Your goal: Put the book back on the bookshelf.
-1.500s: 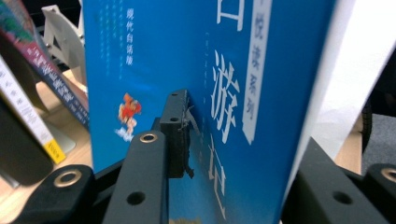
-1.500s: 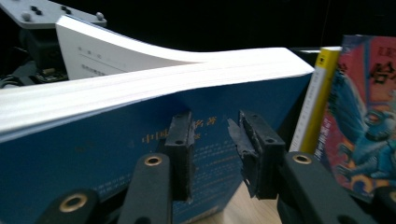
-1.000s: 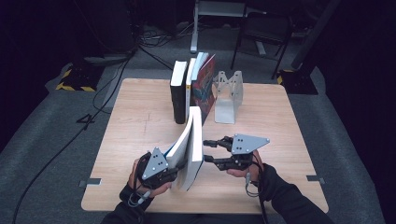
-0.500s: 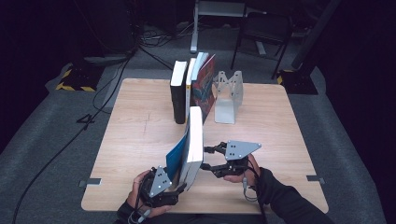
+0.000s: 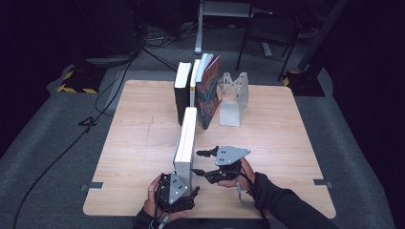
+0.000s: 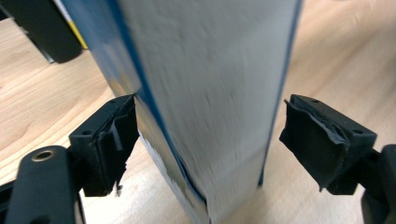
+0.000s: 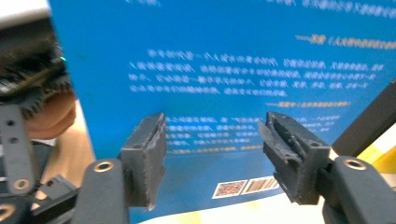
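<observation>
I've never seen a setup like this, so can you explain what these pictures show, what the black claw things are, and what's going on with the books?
A person sits at a wooden table with a hand-held two-jaw gripper in each hand. One picture looks down from above; the other two come from cameras riding on each gripper, looking along its jaws.

A blue book stands on edge near the person. The left gripper straddles its near end; its jaws have just been opening, and one pad stands clear of the cover. The right gripper faces the blue back cover, jaws open, gripping nothing.

Farther back, more books stand beside a grey metal bookend.
</observation>
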`<move>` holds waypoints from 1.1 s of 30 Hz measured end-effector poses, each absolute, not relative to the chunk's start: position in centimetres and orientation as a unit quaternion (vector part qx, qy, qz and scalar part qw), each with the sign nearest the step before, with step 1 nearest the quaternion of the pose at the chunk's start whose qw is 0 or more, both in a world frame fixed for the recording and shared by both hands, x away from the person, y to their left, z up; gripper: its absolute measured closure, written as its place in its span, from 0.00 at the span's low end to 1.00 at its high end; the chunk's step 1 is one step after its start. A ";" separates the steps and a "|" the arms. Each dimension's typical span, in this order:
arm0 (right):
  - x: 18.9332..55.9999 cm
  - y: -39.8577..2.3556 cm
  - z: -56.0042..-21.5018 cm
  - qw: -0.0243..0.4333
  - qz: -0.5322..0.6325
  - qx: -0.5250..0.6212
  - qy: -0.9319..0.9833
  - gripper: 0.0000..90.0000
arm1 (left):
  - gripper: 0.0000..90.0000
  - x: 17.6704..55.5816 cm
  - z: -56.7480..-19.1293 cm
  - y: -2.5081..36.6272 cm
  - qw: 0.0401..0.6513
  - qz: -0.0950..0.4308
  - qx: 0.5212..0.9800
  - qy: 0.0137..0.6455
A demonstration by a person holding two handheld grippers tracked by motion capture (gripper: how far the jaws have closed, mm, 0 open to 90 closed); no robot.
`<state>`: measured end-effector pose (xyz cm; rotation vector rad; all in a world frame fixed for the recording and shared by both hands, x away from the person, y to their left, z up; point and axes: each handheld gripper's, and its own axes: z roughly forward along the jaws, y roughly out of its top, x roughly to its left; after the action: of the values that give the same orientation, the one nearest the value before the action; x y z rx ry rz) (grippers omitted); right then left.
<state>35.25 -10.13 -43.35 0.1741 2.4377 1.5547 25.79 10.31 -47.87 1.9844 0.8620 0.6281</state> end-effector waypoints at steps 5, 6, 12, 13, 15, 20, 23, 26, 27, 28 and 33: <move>35.8 -9.7 -43.8 0.127 0.536 0.070 0.832 0.38 | 0.29 26.0 -48.1 10.2 0.431 0.286 0.772 0.369; 35.8 -9.6 -43.9 0.127 0.536 0.071 0.831 0.38 | 0.35 26.1 -48.1 10.4 0.430 0.291 0.769 0.374; 35.5 -9.3 -44.2 0.150 0.522 0.069 0.837 0.41 | 0.50 26.8 -47.7 11.9 0.447 0.266 0.756 0.396; 35.5 -9.4 -44.2 0.153 0.518 0.070 0.839 0.41 | 0.54 27.0 -47.6 12.3 0.447 0.263 0.756 0.400; 35.7 -10.0 -44.4 0.151 0.511 0.076 0.843 0.40 | 0.61 27.4 -47.4 13.3 0.448 0.259 0.757 0.400; 36.2 -12.9 -44.4 0.168 0.488 0.086 0.852 0.39 | 0.64 28.2 -47.2 14.7 0.449 0.244 0.766 0.389; 36.6 -15.1 -44.4 0.167 0.484 0.104 0.853 0.38 | 0.55 28.5 -47.1 15.0 0.452 0.254 0.756 0.401; 36.9 -17.6 -44.8 0.159 0.474 0.133 0.856 0.39 | 0.44 28.8 -46.5 15.3 0.467 0.255 0.742 0.408; 36.9 -18.1 -44.9 0.162 0.468 0.135 0.858 0.39 | 0.43 28.9 -46.3 15.4 0.472 0.255 0.741 0.404; 36.8 -18.8 -45.0 0.164 0.461 0.138 0.861 0.39 | 0.42 29.0 -46.2 15.4 0.472 0.257 0.740 0.404; 36.5 -21.3 -45.4 0.167 0.449 0.159 0.863 0.39 | 0.44 29.9 -46.2 15.8 0.490 0.246 0.732 0.404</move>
<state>36.50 -21.35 -45.39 0.4515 2.4560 1.2782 29.92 15.80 -46.15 1.7777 0.9824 0.5965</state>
